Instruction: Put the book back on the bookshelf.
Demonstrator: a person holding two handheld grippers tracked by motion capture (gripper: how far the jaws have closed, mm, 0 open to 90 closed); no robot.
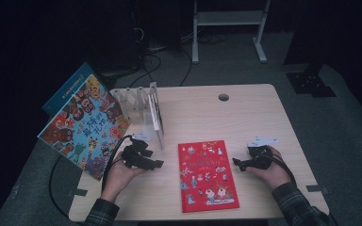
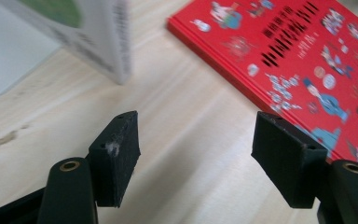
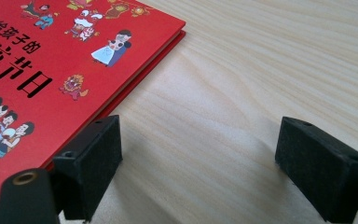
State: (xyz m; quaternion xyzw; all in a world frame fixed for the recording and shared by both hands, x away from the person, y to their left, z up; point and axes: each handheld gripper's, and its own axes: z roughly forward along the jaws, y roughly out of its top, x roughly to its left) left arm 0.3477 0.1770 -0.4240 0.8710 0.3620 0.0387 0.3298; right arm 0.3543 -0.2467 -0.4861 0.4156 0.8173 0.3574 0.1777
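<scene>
A red picture book (image 1: 207, 174) (image 2: 307, 60) (image 3: 51, 70) lies flat near the table's front middle. My left gripper (image 1: 158, 164) (image 2: 196, 135) hovers low just left of the book, its jaws open over bare wood with nothing between them. My right gripper (image 1: 238, 164) (image 3: 198, 140) rests to the right of the book and points at its right edge. Its jaws are open too, one pad close beside the book's edge, and nothing lies between them. A white book (image 1: 156, 117) (image 2: 98, 42) stands upright in a clear rack (image 1: 127, 99).
The wooden table (image 1: 245, 113) has a cable hole (image 1: 223, 97) near its far edge. A large colourful picture book (image 1: 85, 127) leans off the table's left side, with a blue book (image 1: 68, 89) behind it. A white stand (image 1: 228, 19) is on the floor beyond.
</scene>
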